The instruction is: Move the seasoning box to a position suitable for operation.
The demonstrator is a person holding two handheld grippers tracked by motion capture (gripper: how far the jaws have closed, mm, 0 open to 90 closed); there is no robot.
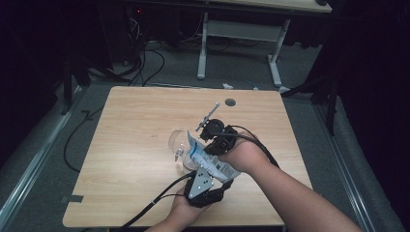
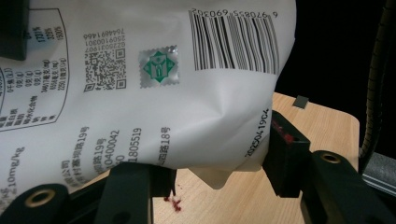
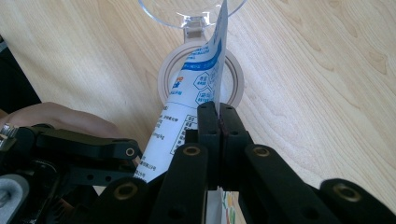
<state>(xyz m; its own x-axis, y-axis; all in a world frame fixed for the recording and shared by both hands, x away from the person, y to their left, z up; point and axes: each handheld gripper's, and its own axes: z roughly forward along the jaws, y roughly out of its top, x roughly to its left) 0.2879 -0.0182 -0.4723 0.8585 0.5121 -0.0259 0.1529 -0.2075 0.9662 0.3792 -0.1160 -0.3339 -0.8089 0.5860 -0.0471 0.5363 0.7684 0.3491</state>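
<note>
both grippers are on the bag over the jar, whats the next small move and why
Probably tip the bag a little further so its upper edge dips toward the open jar. The right gripper is shut on the bag's thin edge, the left gripper holds its body between its jaws, and the bag's end already sits right above the jar's round mouth.

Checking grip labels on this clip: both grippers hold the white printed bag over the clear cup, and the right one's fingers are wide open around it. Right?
Not quite. The right gripper is shut: its fingers pinch the white printed bag's edge, as the right gripper view shows. The left gripper does hold the bag, over the clear cup.
</note>
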